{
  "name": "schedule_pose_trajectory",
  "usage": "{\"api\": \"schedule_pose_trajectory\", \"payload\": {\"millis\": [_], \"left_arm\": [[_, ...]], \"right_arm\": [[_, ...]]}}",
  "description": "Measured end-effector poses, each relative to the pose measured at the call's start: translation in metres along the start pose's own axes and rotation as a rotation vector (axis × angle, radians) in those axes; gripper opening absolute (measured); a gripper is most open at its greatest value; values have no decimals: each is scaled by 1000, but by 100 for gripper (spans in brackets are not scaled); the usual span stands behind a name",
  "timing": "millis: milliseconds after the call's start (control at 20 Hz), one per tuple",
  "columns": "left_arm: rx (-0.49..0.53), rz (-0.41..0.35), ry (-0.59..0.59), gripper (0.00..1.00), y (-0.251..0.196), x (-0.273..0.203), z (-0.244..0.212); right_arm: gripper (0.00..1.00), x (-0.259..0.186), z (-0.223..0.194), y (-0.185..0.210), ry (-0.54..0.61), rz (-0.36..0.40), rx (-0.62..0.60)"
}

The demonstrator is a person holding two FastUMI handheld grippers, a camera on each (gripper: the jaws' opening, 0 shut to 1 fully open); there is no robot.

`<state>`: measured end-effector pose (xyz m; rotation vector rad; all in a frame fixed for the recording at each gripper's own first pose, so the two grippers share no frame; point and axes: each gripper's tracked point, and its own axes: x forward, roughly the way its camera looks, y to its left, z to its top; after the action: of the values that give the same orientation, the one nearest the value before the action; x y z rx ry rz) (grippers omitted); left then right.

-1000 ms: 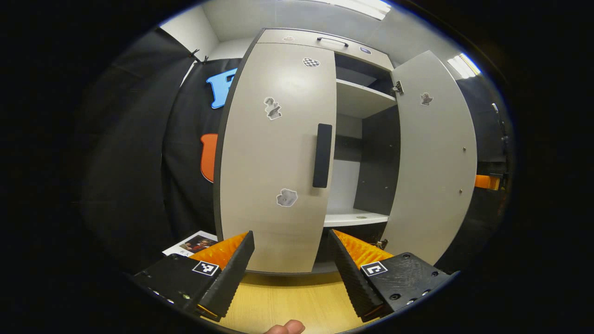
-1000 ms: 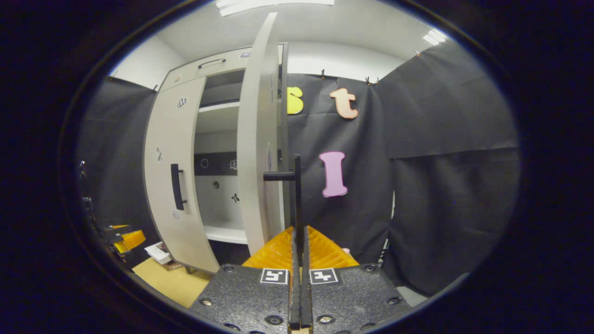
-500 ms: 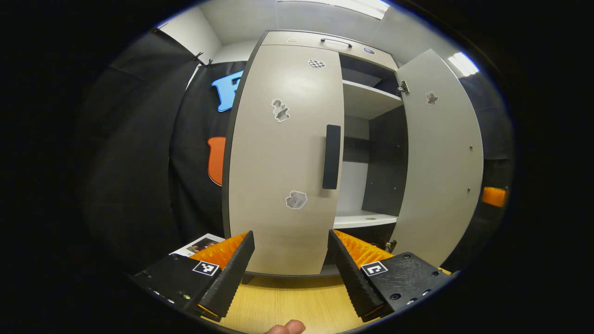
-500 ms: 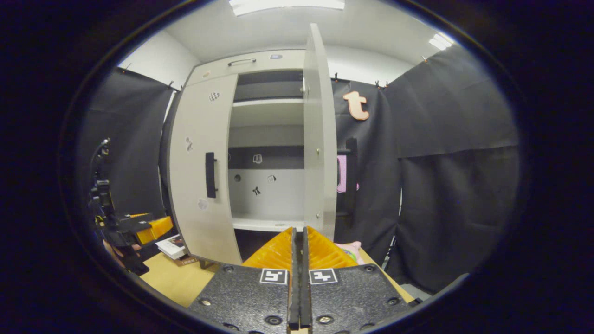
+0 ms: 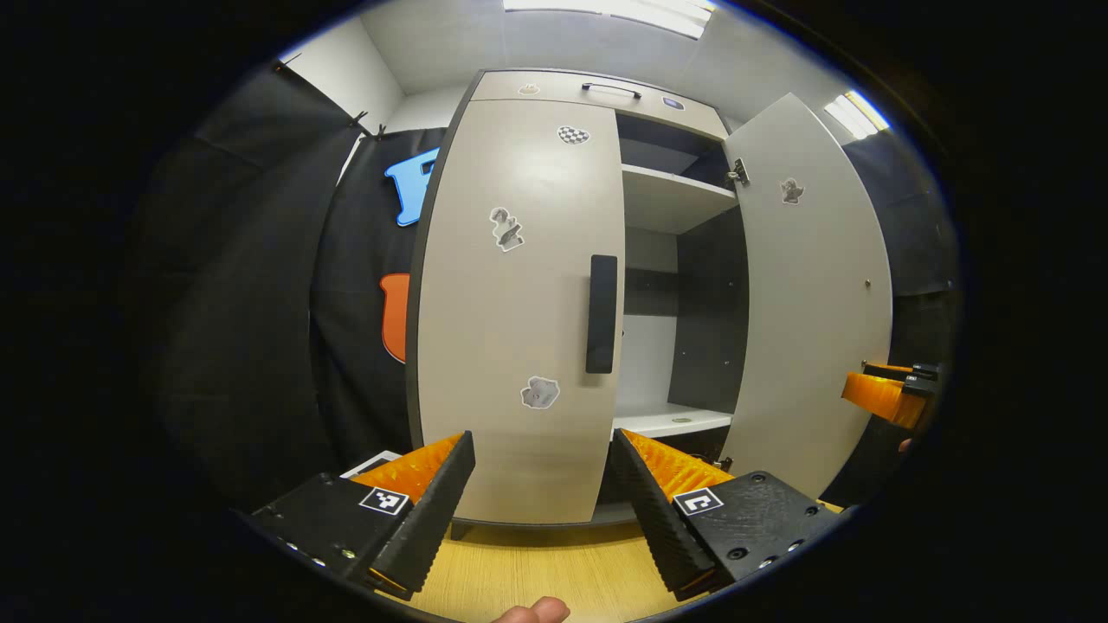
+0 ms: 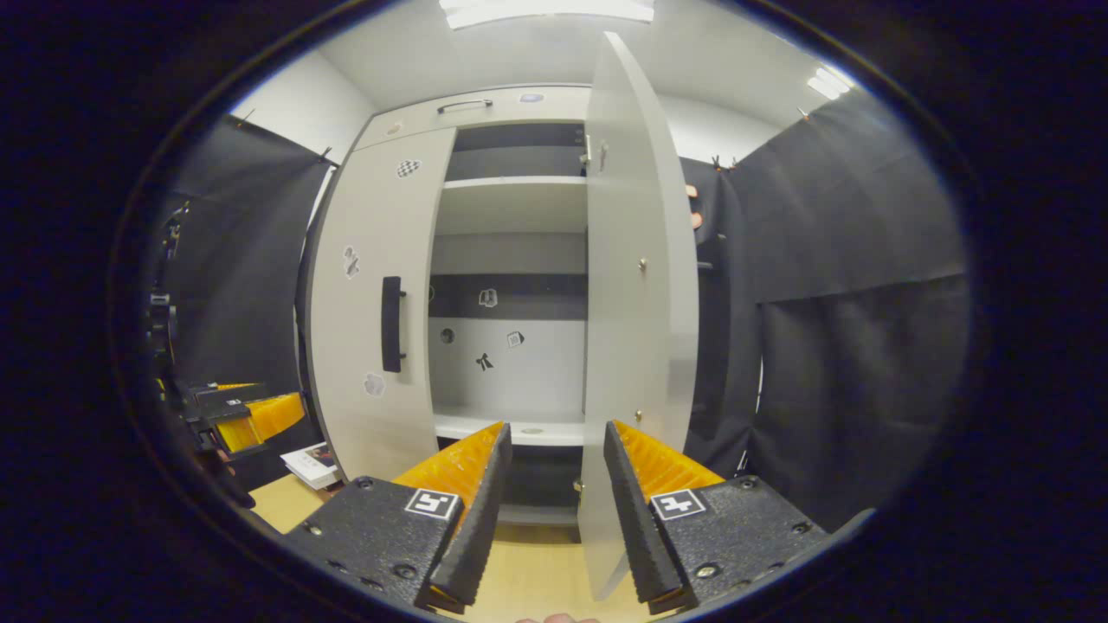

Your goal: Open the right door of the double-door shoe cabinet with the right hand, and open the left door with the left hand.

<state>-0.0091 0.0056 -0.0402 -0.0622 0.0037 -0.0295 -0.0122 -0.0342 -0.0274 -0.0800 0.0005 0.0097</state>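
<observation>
The shoe cabinet (image 5: 597, 86) is stood upright on the surface (image 5: 537, 571). Its right door (image 5: 814, 294) is swung outward; the left door (image 5: 519, 311), with vertical handle (image 5: 602, 313), is closed. Both grippers' fingers (image 5: 433, 510) (image 6: 476, 502) are held released, apart from it.

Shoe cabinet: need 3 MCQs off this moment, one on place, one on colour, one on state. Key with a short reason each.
1. Where is the left door's handle?
A. near the edge toward the right door
B. near the hinge edge
C. along the top edge

2. What colour is that handle?
A. white
B. black
C. orange

3. What state are the doors in?
A. both closed
B. right door open, left door closed
C. left open, right closed

Key:
1. A: in the left gripper view it sits by the door's inner edge, next to the open compartment.
2. B: it is a dark bar on the pale panel.
3. B: the right door is swung out and the shelf shows behind it, while the left door lies flat on the cabinet.
</observation>
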Motion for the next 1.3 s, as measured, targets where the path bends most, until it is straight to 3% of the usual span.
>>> {"api": "schedule_pose_trajectory", "payload": {"millis": [250,450,700,850,1150,1200,1250,1300], "left_arm": [[-60,-61,-47,95,-19,33,35],[-95,-69,-69,95,-27,84,62],[-33,-49,-21,95,-34,137,62],[15,-39,-14,95,-41,157,61],[11,23,15,95,-37,180,59],[22,25,11,94,-36,184,58],[34,27,15,82,-36,184,56],[45,33,14,92,-36,182,57]], "right_arm": [[86,2,8,14,-23,33,-21],[87,-5,11,21,-29,87,16],[87,-15,10,13,-28,77,-12],[87,-17,5,8,-24,63,-17],[86,-16,2,4,-18,65,13],[87,-16,2,3,-17,65,17],[87,-15,1,2,-17,62,21],[87,-14,1,1,-18,61,24]]}}
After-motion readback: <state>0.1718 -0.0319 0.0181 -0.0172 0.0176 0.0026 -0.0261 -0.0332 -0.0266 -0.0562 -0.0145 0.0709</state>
